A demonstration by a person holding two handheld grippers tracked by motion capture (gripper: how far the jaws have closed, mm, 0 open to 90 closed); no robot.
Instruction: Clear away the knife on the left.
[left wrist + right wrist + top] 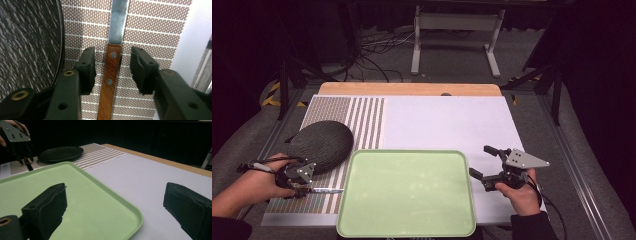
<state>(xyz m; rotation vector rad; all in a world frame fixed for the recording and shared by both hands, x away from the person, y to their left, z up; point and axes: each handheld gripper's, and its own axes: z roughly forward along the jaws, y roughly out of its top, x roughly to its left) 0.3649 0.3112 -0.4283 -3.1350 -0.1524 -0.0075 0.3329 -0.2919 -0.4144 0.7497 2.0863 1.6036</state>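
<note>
- While the left gripper [312, 187] hangs low at the lower left of the high view, a knife [326, 190] lies flat on the striped placemat [362, 120], its blade pointing toward the green tray [407, 192].
- Seen from the left gripper view, the knife's wooden handle [110, 80], with two rivets, runs straight up the middle of the frame between the two black jaws, and the steel blade [118, 22] carries on to the top edge.
- Those jaws stand either side of the handle with a gap showing on each side, so the pads are not yet pressing; the gripper is unclenched around it, not gripping.
- Lining the jaws across the narrow handle rather than the blade looks deliberate: the wood gives a safer, squarer hold, I judge.
- A dark round plate [319, 144] sits on the placemat just beside the gripper, upper left of it in the high view; it looks close enough to be nudged if the hand drifts.
- At the lower right of the high view the right gripper [492, 170] is held above the white table cover [452, 120], just beside the tray's right rim.
- From the right gripper view its jaws stand wide apart with nothing between them, released, likely waiting its turn.
- That tray is bare, probably where the tableware is bound.
</note>
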